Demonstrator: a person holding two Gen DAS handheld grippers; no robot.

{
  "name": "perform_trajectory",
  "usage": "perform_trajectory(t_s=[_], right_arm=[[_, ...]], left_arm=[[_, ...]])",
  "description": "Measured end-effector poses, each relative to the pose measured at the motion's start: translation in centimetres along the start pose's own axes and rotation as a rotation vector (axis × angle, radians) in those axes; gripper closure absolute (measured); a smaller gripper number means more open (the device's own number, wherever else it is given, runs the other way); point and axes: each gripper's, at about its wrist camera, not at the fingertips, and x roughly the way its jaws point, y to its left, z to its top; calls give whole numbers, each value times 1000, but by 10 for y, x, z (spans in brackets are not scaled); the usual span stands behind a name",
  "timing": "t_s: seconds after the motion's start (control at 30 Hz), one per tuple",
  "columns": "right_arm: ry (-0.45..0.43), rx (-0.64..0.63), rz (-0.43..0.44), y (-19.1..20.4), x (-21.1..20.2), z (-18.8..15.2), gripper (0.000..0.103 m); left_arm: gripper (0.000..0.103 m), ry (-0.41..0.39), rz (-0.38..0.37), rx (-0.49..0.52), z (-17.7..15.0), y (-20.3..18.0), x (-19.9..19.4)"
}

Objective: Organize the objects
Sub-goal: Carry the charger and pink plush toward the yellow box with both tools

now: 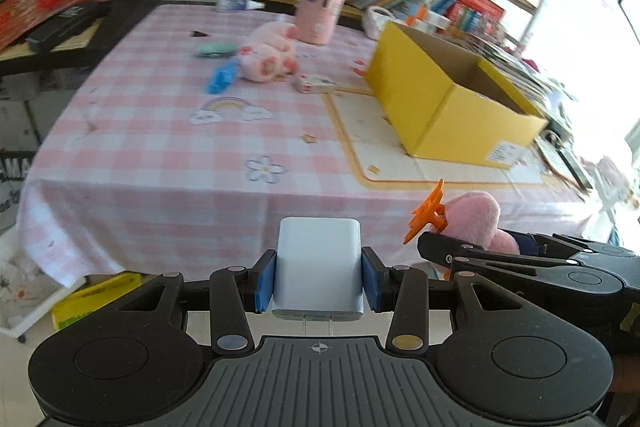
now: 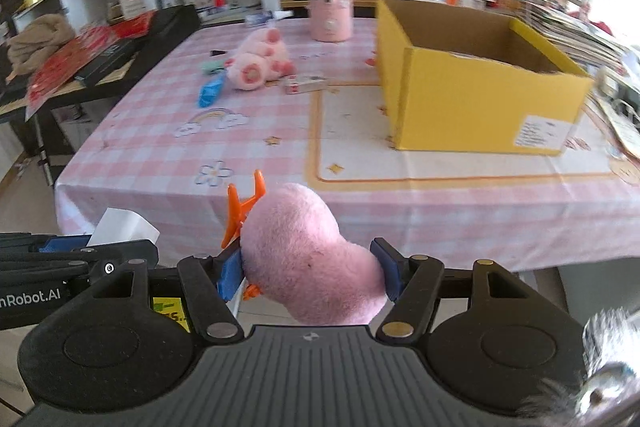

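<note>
My left gripper (image 1: 318, 277) is shut on a white charger plug (image 1: 318, 267), held off the near edge of the table. My right gripper (image 2: 310, 273) is shut on a pink plush hair clip (image 2: 308, 259) with orange claw teeth (image 2: 240, 207), also off the near edge, just right of the left gripper. The clip also shows in the left wrist view (image 1: 472, 223), and the charger in the right wrist view (image 2: 120, 227). An open yellow cardboard box (image 2: 472, 95) stands on the table at the right; it also shows in the left wrist view (image 1: 452, 99).
On the pink checked tablecloth (image 2: 160, 147) lie a pink plush pig (image 2: 260, 61), a blue packet (image 2: 210, 91), a green item (image 2: 210, 67), a small card box (image 2: 304, 83) and a pink canister (image 2: 330, 1). Bookshelves stand behind. A black side table (image 2: 100, 63) is at the left.
</note>
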Motion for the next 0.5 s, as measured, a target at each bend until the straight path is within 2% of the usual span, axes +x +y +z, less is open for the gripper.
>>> perform_trajectory(t_s=[0.5], right_arm=[[6,127,-125,-55,-14,-15,40]], left_arm=[[61,55,-117,117,6,-50,30]])
